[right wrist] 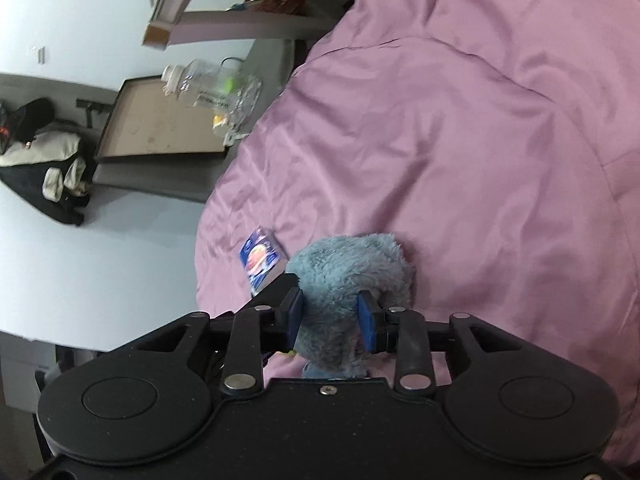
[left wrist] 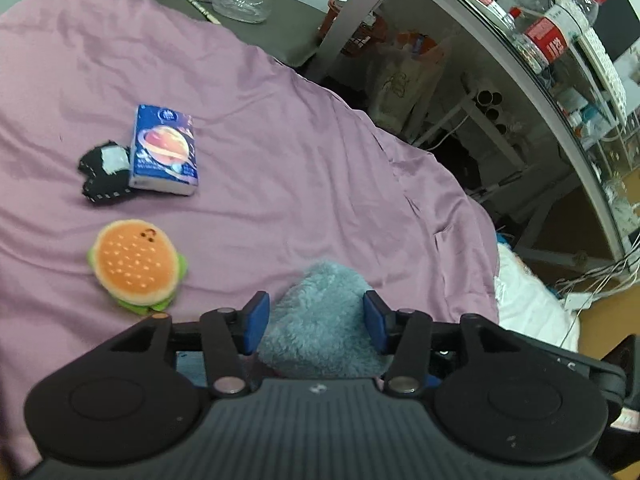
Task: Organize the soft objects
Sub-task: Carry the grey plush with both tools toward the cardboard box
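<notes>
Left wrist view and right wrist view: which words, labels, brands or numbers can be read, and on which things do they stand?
None can be read for certain.
Blue tissue pack: planet picture; small print is blurred.
Bottle with red label: white characters, too blurred.
Clear bottle: label print is too small.
Burger plush: only a stitched face, no text.

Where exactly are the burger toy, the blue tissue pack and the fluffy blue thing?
burger toy (left wrist: 136, 264), left wrist view, on its orange bun top.
blue tissue pack (left wrist: 165, 150), left wrist view, on its printed front.
fluffy blue thing (right wrist: 348, 276), right wrist view, on its fur.
</notes>
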`<state>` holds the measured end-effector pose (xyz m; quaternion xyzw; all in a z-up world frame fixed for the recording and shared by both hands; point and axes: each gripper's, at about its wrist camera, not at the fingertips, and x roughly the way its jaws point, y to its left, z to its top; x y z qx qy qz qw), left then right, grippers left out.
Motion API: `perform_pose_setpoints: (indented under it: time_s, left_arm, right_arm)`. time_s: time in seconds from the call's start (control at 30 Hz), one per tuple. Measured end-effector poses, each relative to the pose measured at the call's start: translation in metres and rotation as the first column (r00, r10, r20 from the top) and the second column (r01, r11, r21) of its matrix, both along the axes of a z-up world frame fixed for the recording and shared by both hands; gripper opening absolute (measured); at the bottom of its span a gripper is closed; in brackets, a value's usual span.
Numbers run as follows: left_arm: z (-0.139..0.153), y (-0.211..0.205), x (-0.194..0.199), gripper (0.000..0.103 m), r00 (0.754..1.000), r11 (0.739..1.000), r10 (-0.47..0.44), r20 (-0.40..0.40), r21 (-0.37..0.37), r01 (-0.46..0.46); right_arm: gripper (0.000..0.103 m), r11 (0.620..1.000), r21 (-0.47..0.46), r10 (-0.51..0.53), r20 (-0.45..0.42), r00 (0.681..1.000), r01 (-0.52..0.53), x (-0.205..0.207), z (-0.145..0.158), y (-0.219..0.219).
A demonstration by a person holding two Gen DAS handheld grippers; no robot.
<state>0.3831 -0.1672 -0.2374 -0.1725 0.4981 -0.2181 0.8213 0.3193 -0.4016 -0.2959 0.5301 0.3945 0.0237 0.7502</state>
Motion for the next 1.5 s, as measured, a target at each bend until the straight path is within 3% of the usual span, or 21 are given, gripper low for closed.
perform_pose_setpoints:
  time_s: [0.1,0.2,0.37,0.53,1.0,1.5]
  left_arm:
    - [-0.005,-0.002,0.001,0.049,1.0,1.0,0.005,-0.014,-0.012,-0.006]
    - [-0.004,-0.006,-0.001,0.042,1.0,1.0,0.018,-0.014,-0.006,-0.018]
    - [0.003,-0.008,-0.001,0.034,0.999,1.0,0.019,-0.027,-0.012,-0.019]
    - [0.016,-0.007,-0.013,0.033,1.0,0.999,0.002,-0.019,-0.043,-0.003]
    - [0.069,0.025,-0.057,0.03,0.996,0.993,0.074,0.044,-0.098,-0.069]
    - [0.105,0.083,-0.107,0.029,0.981,0.979,0.173,0.089,-0.129,-0.161]
  right_arm:
    - [0.031,1.0,0.012,-0.02,-0.012,1.0,0.02,0.001,-0.006,-0.002]
    - [0.024,0.998,0.044,-0.035,-0.012,0.999,0.036,0.002,-0.011,-0.002]
    - [0.019,0.999,0.001,-0.039,0.012,0.999,0.039,-0.001,-0.001,-0.001]
    - [0.017,0.999,-0.012,-0.045,0.048,0.998,0.046,-0.005,0.011,-0.004]
    - [0.017,1.0,-0.001,-0.006,0.149,0.989,0.006,-0.028,0.062,0.018]
    - [0.017,0.995,-0.058,0.092,0.201,0.975,-0.082,-0.056,0.105,0.074]
